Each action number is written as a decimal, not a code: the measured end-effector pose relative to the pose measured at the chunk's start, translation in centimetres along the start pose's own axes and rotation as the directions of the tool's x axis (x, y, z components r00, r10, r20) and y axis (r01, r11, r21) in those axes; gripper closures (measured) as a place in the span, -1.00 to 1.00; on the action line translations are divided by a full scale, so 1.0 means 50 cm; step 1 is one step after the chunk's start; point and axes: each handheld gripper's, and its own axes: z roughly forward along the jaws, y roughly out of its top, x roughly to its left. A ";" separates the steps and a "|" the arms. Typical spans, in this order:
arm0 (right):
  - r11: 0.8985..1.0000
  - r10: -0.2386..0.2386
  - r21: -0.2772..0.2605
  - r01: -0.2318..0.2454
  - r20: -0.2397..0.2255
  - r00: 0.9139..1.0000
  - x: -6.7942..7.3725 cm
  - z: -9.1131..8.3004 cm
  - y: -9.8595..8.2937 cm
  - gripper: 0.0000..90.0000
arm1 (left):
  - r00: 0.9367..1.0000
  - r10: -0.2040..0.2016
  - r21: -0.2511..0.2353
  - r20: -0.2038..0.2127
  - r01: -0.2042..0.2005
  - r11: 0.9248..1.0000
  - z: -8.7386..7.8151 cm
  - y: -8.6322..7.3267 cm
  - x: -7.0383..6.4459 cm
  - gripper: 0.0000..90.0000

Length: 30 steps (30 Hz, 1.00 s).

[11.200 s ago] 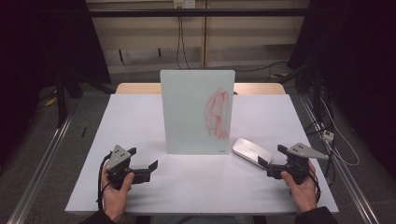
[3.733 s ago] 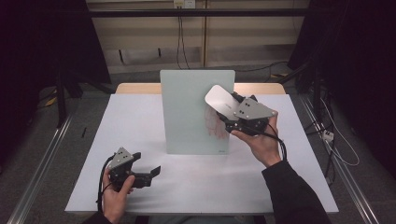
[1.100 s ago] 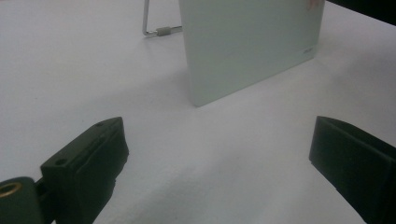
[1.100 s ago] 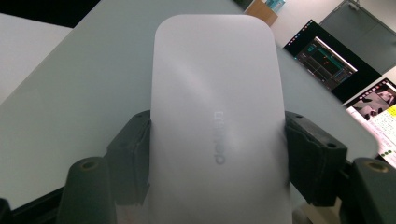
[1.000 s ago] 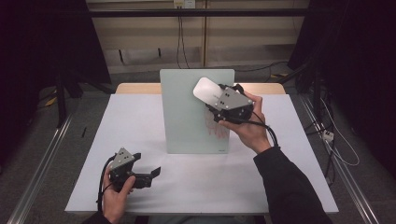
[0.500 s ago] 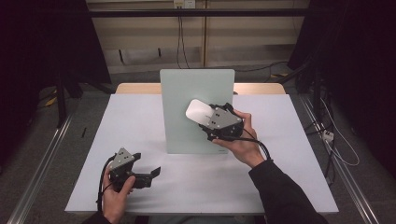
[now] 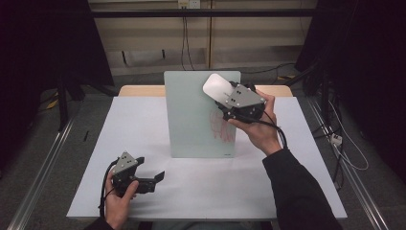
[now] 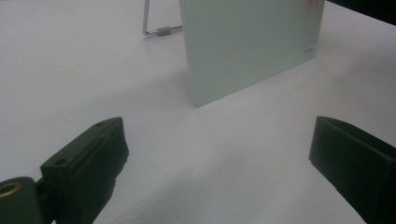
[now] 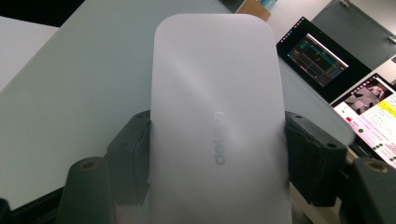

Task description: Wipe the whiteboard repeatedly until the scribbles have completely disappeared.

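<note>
Right gripper view: eraser (image 9: pixel 217 121) between tongs (image 9: pixel 219 158)

One upright pale-green board (image 7: pixel 196 115) near the table's (image 7: pixel 143 124) far edge, centre; one patch of red scribble (image 7: pixel 221 128) toward its right side. One white eraser (image 7: pixel 217 86), rounded corners, against the board's upper right corner. Two grippers: left gripper (image 7: pixel 154 178) near the table's near-left corner, right gripper (image 7: pixel 229 98) at the board's right edge. Two hands, one per gripper. Two trailing cables, one each. One white table cover. One wire stand leg (image 8: pixel 156 29) behind the board. Two lit screens (image 9: pixel 317 53) past the board's top edge.
</note>
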 end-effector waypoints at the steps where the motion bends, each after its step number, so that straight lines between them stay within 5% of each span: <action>1: 1.000 0.003 -0.001 -0.003 0.002 1.000 -0.002 0.000 0.001 -0.31 | 1.000 0.000 0.000 0.000 0.000 1.000 0.000 0.000 0.000 -0.91; 7: 1.000 -0.021 0.006 0.021 -0.015 1.000 0.022 0.002 -0.015 -0.31 | 1.000 0.000 -0.001 -0.001 0.000 1.000 0.000 0.000 0.000 -0.91; 21: 0.997 -0.048 0.049 0.057 -0.156 0.987 0.131 0.011 -0.080 -0.31 | 1.000 0.002 0.001 -0.006 -0.002 1.000 -0.001 0.000 -0.002 -0.91; 30: 0.997 -0.050 0.047 0.057 -0.134 0.990 0.115 0.007 -0.075 -0.31 | 1.000 -0.004 -0.003 -0.003 0.004 1.000 -0.002 0.000 -0.002 -0.91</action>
